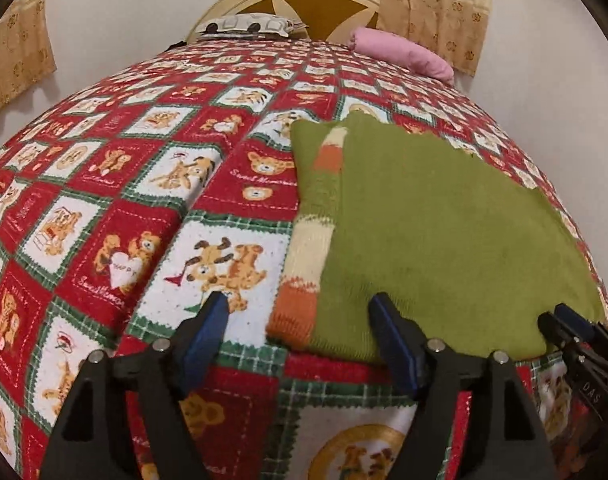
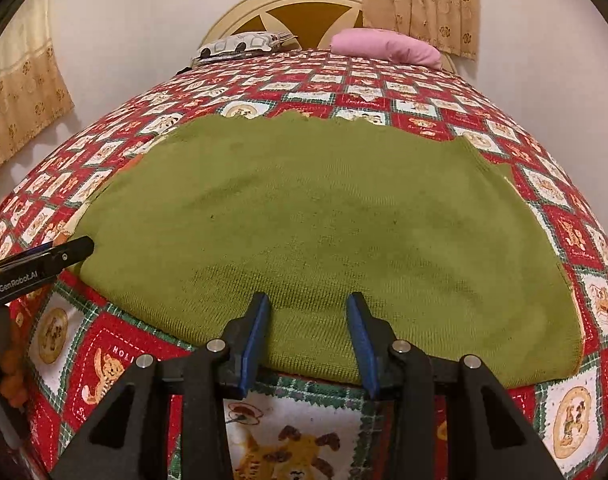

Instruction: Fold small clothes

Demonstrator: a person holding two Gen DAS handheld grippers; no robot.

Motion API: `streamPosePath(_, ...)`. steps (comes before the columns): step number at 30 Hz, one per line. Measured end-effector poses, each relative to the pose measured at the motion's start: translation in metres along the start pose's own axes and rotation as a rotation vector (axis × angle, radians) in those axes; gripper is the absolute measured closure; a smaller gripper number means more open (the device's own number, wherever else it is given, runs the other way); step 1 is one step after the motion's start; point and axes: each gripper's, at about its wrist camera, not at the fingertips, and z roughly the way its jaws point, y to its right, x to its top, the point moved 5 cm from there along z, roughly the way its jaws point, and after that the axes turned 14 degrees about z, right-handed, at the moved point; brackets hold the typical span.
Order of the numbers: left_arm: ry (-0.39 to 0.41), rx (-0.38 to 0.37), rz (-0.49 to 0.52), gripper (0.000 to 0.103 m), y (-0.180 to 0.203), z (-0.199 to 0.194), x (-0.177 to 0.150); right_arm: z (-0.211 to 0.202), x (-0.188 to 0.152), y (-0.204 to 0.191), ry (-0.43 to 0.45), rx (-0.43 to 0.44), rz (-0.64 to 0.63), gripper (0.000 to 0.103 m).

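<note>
A small green knit sweater [image 2: 323,216] lies flat on the bed [image 1: 116,184], on a red patchwork bedspread with teddy-bear squares, toward the near edge; in the left wrist view its striped sleeve [image 1: 311,236], banded cream, orange and green, is folded in along the left side of the body. It looks light, soft and limp, a knit that will drape and stretch rather than hold a crease, and the fuzzy bedspread under it probably grips it a little, so dragging may bunch it. The near edge appears to be a doubled fold, thick enough to pinch. The left hand-held gripper [image 1: 300,320] stands wide with nothing clamped, its jaws straddling the near left corner where the sleeve cuff ends. The right hand-held gripper [image 2: 307,312] is partly open over the middle of the near edge, its pads standing on or just above the knit without squeezing it. A sensible hold, I judge, is both layers at the near corners, lifted together so that the cloth does not sag between them. The ragged far hem [image 2: 323,120] looks delicate.
</note>
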Motion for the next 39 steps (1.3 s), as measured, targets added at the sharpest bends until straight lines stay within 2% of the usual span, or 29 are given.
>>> streamPosePath(1,0.006,-0.013,-0.020,0.027,-0.002,-0.003,-0.002,-0.002,-0.001,0.001,0.007,0.004,0.006,0.061)
streamPosePath(5,0.084,-0.119,-0.207,0.026,-0.011,-0.027,-0.018,-0.020,0.000,0.008,0.094,0.032,0.059,0.061)
streamPosePath(6,0.079,-0.144,-0.242,0.026,-0.008,-0.029,-0.024,-0.021,0.000,0.009,0.098,0.040,0.064,0.061)
streamPosePath(8,0.083,-0.142,-0.257,0.026,0.001,-0.034,-0.032,-0.015,0.000,0.008,0.075,0.027,0.066,0.061)
streamPosePath(10,0.104,-0.118,-0.217,0.026,0.014,-0.038,-0.033,-0.011,0.000,0.007,0.055,0.022,0.060,0.061)
streamPosePath(12,0.096,-0.150,-0.182,0.025,0.025,-0.028,-0.028,-0.012,0.000,0.007,0.054,0.026,0.060,0.061)
streamPosePath(14,0.127,-0.174,-0.204,0.015,0.024,-0.020,-0.018,-0.011,0.000,0.008,0.050,0.033,0.065,0.061)
streamPosePath(15,0.134,-0.193,-0.232,0.014,0.020,-0.015,-0.011,-0.010,0.000,0.009,0.046,0.036,0.071,0.061)
streamPosePath(20,0.162,-0.243,-0.375,0.014,0.007,0.008,0.019,-0.010,-0.001,0.010,0.039,0.042,0.079,0.061)
streamPosePath(26,0.147,-0.255,-0.431,0.014,0.004,0.030,0.042,-0.010,0.000,0.010,0.037,0.034,0.079,0.061)
streamPosePath(27,0.153,-0.265,-0.440,0.014,0.003,0.031,0.045,-0.012,0.002,0.010,0.041,0.032,0.085,0.064)
streamPosePath(28,0.156,-0.272,-0.446,0.014,0.001,0.032,0.047,-0.014,0.008,0.009,0.049,0.042,0.101,0.075)
streamPosePath(29,0.158,-0.273,-0.450,0.014,0.000,0.034,0.049,-0.015,0.016,0.006,0.050,0.056,0.115,0.080)
streamPosePath(30,0.161,-0.274,-0.453,0.014,0.000,0.035,0.051,-0.014,0.026,0.003,0.054,0.059,0.129,0.084)
streamPosePath(32,0.164,-0.272,-0.462,0.014,-0.002,0.038,0.053,-0.012,0.043,-0.005,0.080,0.066,0.152,0.084)
streamPosePath(35,0.162,-0.267,-0.448,0.020,-0.002,0.041,0.054,0.008,0.059,-0.020,0.067,0.061,0.149,0.084)
streamPosePath(37,0.159,-0.261,-0.430,0.027,-0.001,0.043,0.053,0.034,0.051,-0.024,-0.013,0.047,0.144,0.084)
streamPosePath(38,0.155,-0.258,-0.420,0.035,0.000,0.045,0.052,0.044,0.044,-0.025,-0.027,0.034,0.128,0.084)
streamPosePath(39,0.150,-0.250,-0.416,0.042,0.000,0.046,0.051,0.043,0.042,-0.027,0.007,0.028,0.105,0.084)
